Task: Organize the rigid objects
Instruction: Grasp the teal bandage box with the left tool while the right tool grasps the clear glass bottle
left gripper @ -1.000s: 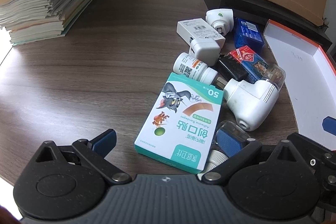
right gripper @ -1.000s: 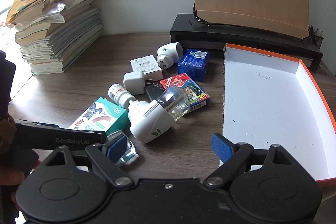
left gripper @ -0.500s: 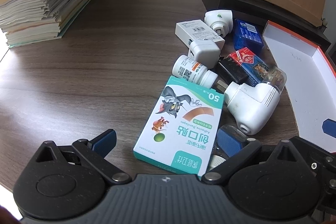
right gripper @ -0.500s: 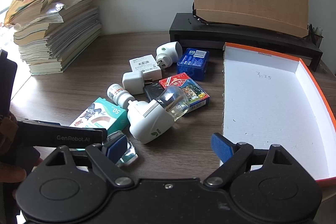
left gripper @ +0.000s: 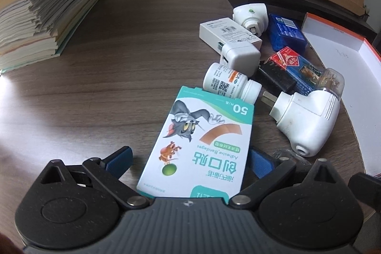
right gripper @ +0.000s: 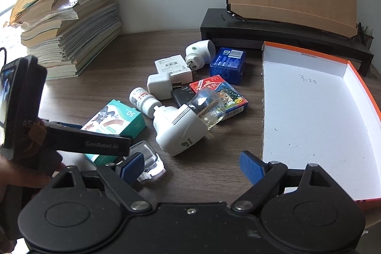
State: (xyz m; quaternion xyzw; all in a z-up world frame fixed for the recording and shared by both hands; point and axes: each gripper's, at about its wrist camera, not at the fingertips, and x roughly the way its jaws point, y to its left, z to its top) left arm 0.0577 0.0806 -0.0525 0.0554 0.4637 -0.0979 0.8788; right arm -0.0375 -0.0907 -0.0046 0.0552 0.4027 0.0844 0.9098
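Our left hand-held gripper [left gripper: 189, 160] is spread wide around the bandage box [left gripper: 200, 147], which lies flat on the desk [left gripper: 107, 78], pads not yet touching it. Closing now, we judge the right pad could snag the clear plastic piece [right gripper: 148, 164] beside it, or shove the box into the pill bottle [left gripper: 229, 84]. The right hand-held gripper [right gripper: 191, 164] hangs open and empty near the orange-rimmed tray [right gripper: 352, 68].

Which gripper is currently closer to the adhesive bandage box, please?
Left. The left gripper straddles the bandage box, jaws open on either side. The right gripper hangs to its right, nearer the white tray.
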